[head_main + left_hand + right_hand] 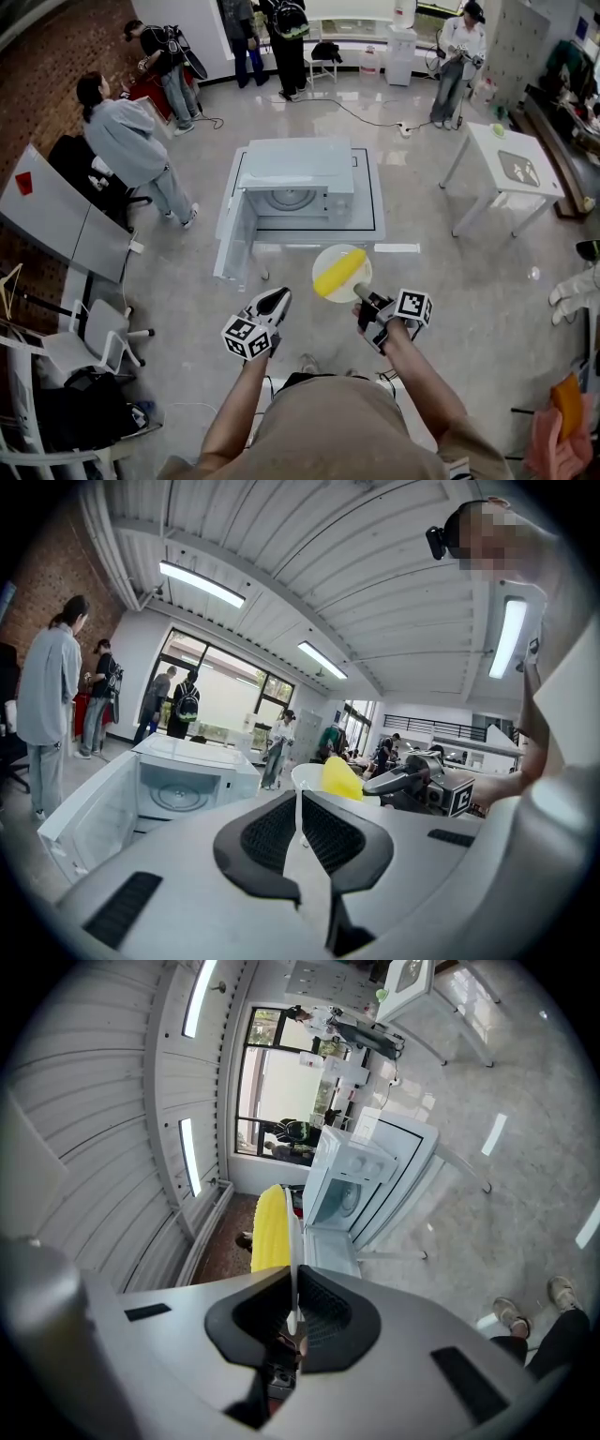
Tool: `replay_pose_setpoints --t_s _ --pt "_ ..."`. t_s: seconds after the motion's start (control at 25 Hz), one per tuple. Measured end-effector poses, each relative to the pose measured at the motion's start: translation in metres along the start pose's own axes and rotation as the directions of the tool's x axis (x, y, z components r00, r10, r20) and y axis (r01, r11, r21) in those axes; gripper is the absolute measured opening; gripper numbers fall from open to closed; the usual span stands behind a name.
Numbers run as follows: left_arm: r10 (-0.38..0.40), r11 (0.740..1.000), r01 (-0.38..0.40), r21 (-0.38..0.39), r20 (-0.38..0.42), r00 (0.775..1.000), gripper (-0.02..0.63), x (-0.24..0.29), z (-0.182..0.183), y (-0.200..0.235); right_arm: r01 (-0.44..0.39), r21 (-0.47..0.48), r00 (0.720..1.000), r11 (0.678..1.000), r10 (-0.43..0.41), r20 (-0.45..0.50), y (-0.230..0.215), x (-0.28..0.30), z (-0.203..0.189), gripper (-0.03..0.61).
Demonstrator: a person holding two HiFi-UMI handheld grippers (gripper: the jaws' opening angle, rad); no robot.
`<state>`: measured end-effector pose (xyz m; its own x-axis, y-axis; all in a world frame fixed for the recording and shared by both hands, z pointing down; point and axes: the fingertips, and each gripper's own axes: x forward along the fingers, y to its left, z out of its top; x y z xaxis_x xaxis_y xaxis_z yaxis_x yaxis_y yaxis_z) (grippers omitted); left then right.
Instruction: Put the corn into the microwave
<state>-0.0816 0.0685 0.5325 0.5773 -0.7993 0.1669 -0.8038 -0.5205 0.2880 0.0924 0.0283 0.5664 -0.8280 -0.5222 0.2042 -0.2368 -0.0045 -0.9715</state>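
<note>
A yellow corn cob (339, 272) lies on a round white plate (327, 254). My right gripper (362, 296) is shut on the plate's near rim and holds it in the air in front of the white microwave (295, 173). The microwave's door (234, 239) is swung open to the left, and the glass turntable shows inside. In the right gripper view the plate (294, 1241) runs edge-on between the pads, with the corn (272, 1227) to its left. My left gripper (278, 298) is shut and empty, just left of the plate. From it I see the corn (339, 778) and the microwave (187, 780).
The microwave stands on a low white table (371, 217). A person in grey (127, 141) stands at the left near desks and chairs (94, 342). Another white table (511, 169) is at the right. More people stand at the back, and a cable (366, 117) lies on the floor.
</note>
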Motion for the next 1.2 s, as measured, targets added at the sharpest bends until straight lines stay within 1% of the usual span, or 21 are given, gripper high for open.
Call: replay_pose_setpoints --t_s 0.36,0.52,0.8,0.88,1.04,1.2 --pt "-0.045 0.999 0.045 0.012 0.006 0.999 0.008 -0.011 0.002 0.041 0.0 -0.001 0.999 1.0 0.0 0.044 0.001 0.039 -0.013 0.017" --pt "-0.045 0.999 0.045 0.01 -0.004 0.999 0.009 -0.013 -0.006 0.063 -0.006 0.003 0.999 1.0 0.006 0.053 -0.001 0.056 -0.021 0.017" --pt "-0.054 0.999 0.054 0.01 -0.002 0.999 0.009 -0.016 -0.003 0.074 0.006 0.024 0.999 1.0 -0.007 0.042 -0.004 0.066 -0.034 0.017" --pt "-0.046 0.999 0.046 0.006 0.003 0.999 0.009 -0.015 -0.003 0.079 0.008 0.025 0.999 1.0 -0.009 0.038 -0.006 0.069 -0.034 0.017" --pt "-0.033 0.999 0.033 -0.007 0.009 0.999 0.009 -0.012 -0.002 0.083 0.01 -0.005 1.0 1.0 -0.01 0.021 -0.002 0.07 -0.03 0.017" --pt "-0.018 1.0 0.018 -0.016 0.002 1.0 0.009 -0.005 -0.003 0.087 0.011 0.02 1.0 1.0 -0.011 0.0 0.0 0.074 -0.023 0.017"
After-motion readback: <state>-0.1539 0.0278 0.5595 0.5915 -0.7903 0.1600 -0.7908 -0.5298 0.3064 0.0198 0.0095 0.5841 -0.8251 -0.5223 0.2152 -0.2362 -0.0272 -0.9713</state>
